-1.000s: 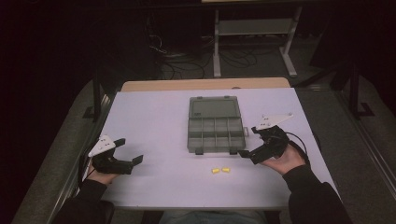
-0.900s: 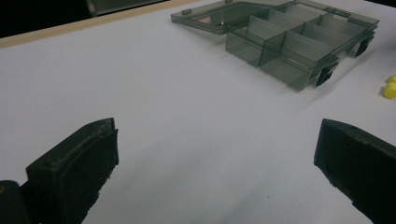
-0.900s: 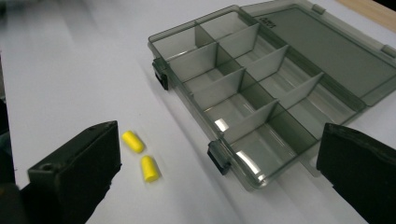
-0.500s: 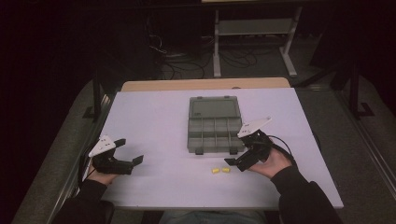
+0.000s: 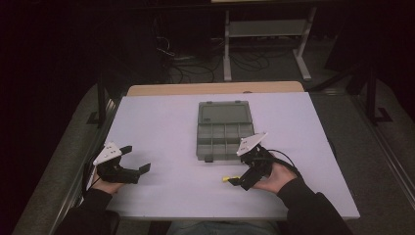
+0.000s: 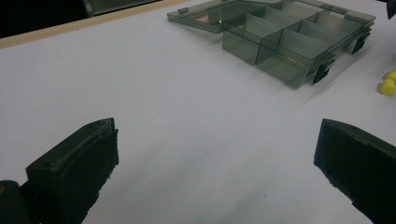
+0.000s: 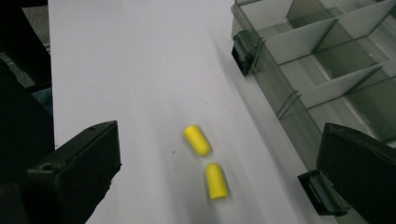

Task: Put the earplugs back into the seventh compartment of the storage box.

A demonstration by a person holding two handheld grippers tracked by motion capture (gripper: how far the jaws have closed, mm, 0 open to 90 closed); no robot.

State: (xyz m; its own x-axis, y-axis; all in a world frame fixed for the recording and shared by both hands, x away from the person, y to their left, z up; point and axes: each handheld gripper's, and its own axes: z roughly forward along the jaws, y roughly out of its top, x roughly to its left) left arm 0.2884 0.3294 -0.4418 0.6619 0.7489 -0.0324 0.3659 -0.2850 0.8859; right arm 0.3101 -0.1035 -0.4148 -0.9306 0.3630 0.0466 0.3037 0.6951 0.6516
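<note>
Earplugs [image 7: 207, 161] lie low in frame between our right tongs [image 7: 219, 172], spread wide; closing off-centre could roll one away. Our left tongs [image 6: 217, 172] gape wide, empty.

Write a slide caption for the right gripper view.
Open hand-held gripper poised over two yellow earplugs beside an open compartment box.

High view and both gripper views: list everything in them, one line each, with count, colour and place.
Compartment box: one, translucent grey, lid open, table centre.
Earplugs: two, yellow, on the table in front of the box, between the right gripper's open jaws.
Table: one, white top.
Metal stand: one, grey, on the floor behind the table.
Left gripper: one, black, open, over the table's left near edge.
Right gripper: one, black, open, over the earplugs.
</note>
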